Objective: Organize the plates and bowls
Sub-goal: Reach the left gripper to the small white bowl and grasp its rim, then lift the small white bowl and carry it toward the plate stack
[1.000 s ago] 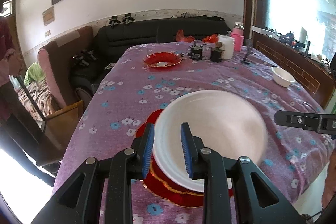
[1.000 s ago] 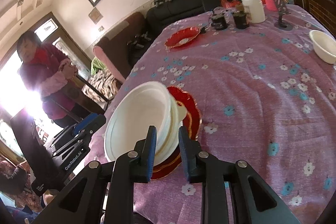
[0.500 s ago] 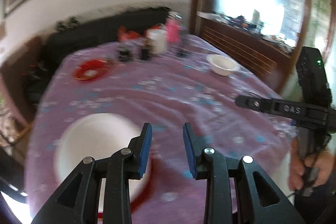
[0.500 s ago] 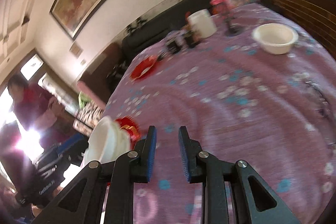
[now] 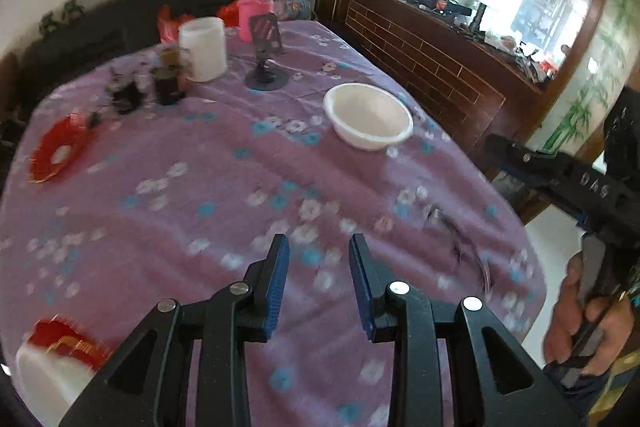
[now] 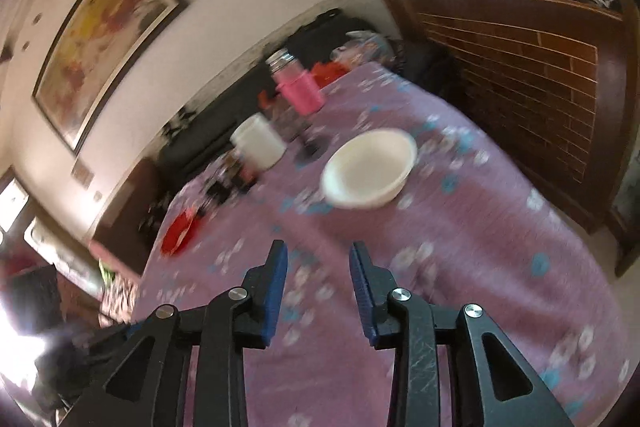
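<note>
A small white bowl (image 5: 369, 115) sits alone on the purple flowered tablecloth (image 5: 224, 195) near the table's right edge; it also shows in the right wrist view (image 6: 369, 167). A red plate (image 5: 56, 151) lies at the far left; it also shows in the right wrist view (image 6: 179, 231). A white bowl on a red plate (image 5: 60, 359) is at the near left corner. My left gripper (image 5: 319, 285) is open and empty above the cloth. My right gripper (image 6: 319, 287) is open and empty, some way short of the small bowl.
A white jar (image 5: 203, 49), a pink bottle (image 5: 256, 5), dark cups (image 5: 166, 85) and a small stand (image 5: 266, 67) stand at the back of the table. A brick-patterned wooden ledge (image 5: 432, 55) runs along the right. The right gripper's body (image 5: 560, 179) is at the right.
Both grippers have swung right, away from the stacked white bowl, toward the small white bowl. The left gripper let go of the white bowl. Both sets of jaws have opened wider.
</note>
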`<state>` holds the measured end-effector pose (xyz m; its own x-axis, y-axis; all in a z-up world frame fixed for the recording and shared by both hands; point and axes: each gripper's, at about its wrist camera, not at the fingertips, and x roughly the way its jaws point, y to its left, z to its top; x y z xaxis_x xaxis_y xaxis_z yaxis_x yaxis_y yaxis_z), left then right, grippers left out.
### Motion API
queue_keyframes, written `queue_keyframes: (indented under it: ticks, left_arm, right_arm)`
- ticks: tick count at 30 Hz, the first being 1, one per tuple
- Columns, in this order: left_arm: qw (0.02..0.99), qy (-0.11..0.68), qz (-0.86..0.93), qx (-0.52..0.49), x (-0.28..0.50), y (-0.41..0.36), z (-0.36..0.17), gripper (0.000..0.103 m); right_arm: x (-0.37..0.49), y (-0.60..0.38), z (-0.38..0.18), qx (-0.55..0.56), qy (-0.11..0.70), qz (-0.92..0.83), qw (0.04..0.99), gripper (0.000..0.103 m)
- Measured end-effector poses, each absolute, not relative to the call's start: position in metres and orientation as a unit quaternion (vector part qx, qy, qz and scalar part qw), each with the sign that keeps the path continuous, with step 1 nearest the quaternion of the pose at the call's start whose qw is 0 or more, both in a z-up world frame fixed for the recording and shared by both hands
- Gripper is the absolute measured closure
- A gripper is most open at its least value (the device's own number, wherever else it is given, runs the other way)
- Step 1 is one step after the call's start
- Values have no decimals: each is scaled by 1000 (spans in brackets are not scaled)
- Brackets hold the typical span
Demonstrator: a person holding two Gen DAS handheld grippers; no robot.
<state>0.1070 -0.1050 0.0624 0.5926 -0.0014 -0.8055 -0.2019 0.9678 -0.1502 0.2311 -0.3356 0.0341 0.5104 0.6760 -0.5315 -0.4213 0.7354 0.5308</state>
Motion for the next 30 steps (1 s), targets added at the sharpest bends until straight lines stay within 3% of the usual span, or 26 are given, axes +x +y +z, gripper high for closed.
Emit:
queue_keyframes:
  ticks: [8,21,22,24,25,26,30]
  left_arm:
    - [860,477,58,-173,203,-76,39,72]
    - [855,473,43,-207,308,-74,-1,68]
    - [854,478,45,-202,315,-76,-6,68]
    - [851,482,52,-202,323,-78,-16,68]
    - [848,486,52,-206,327,-79,-21,72]
    - [841,496,54,-207,330,-79,-28,92]
    - [838,494,59,-222,325,-74,-29,93]
  right_arm:
    - [331,-320,-10,213,437,272,830,68]
    - [373,-301,-51,221,462,245,823,68]
    - [374,-299,-53,221,463,247,822,69]
    - [375,-298,-56,219,463,246,823,82]
    - [375,-296,-57,214,464,246,824,88]
    - [374,-296,-57,212,463,245,825,89]
    - [372,-299,-55,214,458,247,827,91]
